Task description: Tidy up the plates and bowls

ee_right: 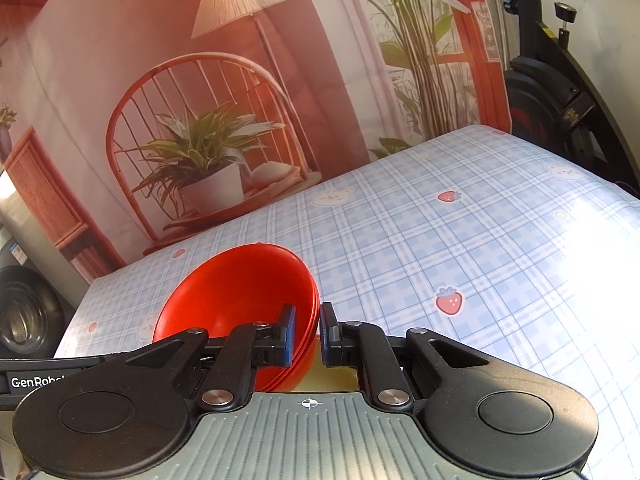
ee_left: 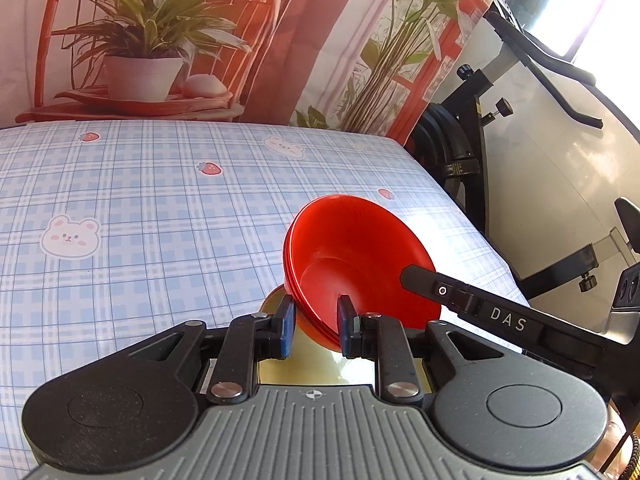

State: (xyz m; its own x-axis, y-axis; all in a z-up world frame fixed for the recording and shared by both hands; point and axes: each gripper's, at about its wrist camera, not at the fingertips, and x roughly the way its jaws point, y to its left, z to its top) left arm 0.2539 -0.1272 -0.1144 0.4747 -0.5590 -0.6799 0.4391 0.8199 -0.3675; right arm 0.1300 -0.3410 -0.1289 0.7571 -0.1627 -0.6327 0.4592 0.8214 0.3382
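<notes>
Clamped from opposite sides on the rims of nested red bowls [ee_left: 360,256] by left gripper [ee_left: 316,326] and right gripper [ee_right: 308,334], above checked tablecloth [ee_left: 160,184].

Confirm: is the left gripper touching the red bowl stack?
Touching. Left wrist view shows the left gripper with its blue pads clamped on the red bowl stack rim.

**Background items in view**

Worktop [ee_left: 160,200]: blue plaid cloth printed with bears and strawberries, frame centre. Printed backdrop [ee_left: 180,40]: chair, potted plant, along the top. Exercise bike [ee_left: 500,128]: black, right edge. Washing machine [ee_right: 24,312]: lower left.
</notes>
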